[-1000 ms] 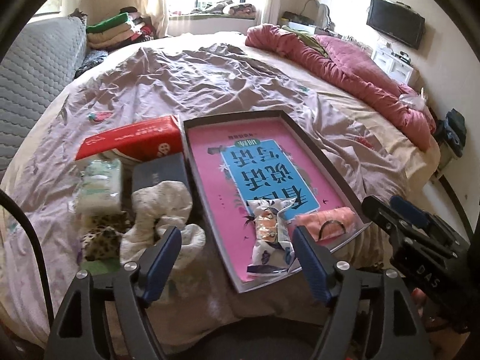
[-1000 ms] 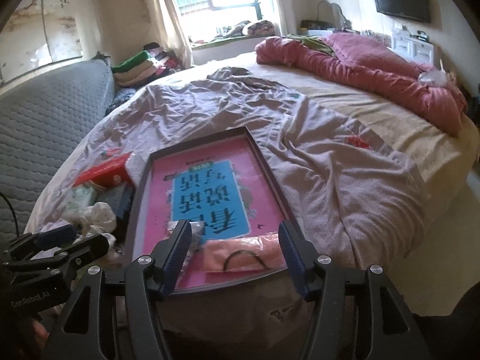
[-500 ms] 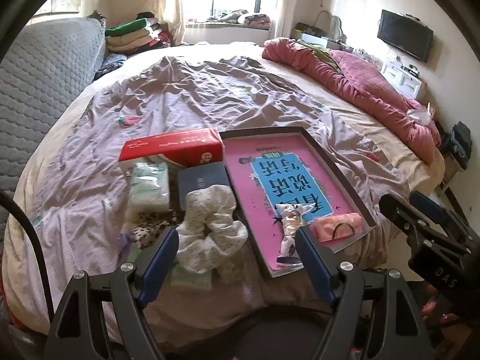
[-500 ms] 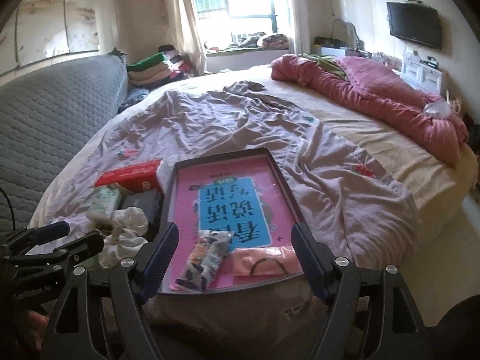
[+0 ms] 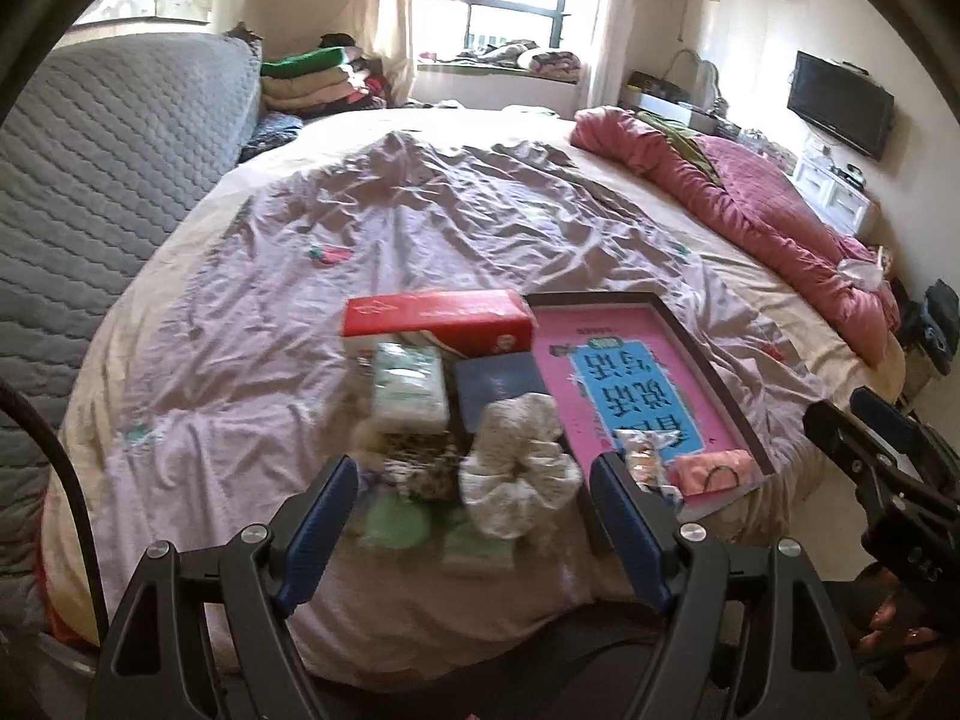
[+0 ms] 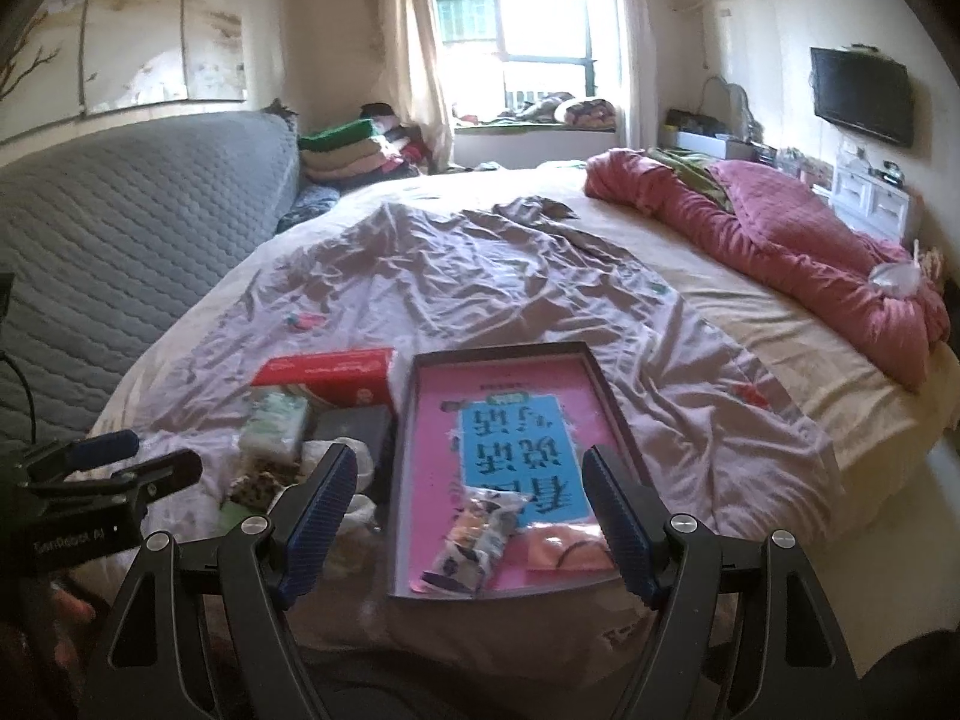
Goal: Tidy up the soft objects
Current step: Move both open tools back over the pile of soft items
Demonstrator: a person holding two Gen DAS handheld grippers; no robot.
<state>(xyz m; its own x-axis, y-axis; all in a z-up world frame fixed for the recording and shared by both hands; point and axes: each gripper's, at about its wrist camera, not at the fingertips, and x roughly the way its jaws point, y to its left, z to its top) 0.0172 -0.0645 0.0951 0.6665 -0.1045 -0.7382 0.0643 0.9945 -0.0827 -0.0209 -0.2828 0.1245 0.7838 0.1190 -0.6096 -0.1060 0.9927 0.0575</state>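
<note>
Both pairs of blue-padded fingers stand wide apart with nothing between them: the left gripper point(image 5: 474, 516) and the right gripper point(image 6: 468, 513) each frame the bedding without touching it. Compared with a second ago, both have drawn back and risen from the bed, so the whole clutter now sits smaller and farther off in each wrist view (the window and far wall have come into sight as well).

Inside the shallow dark-rimmed tray with the pink and blue printed bottom point(image 6: 399, 468), a patterned soft packet point(image 6: 474, 540) lies near the front edge, and just beside it a peach fabric piece with a black hair tie on it point(image 6: 564, 549). Neither has shifted over the last second.

Left of the tray, on the mauve bedsheet point(image 5: 240, 360), wait a white ruffled scrunchie point(image 5: 519, 468), a pale green tissue pack point(image 5: 408, 387), a leopard-print scrap of cloth point(image 5: 420, 462), a pale green round pad point(image 5: 396, 519), a dark blue flat case point(image 5: 498, 384) and a red cardboard box point(image 5: 438, 315).

My reading is that a placement has just ended and the hands are pulling clear to choose again. The task looks partly done: two soft items in the tray, several more outside it, with the scrunchie nearest the left gripper's line.
</note>
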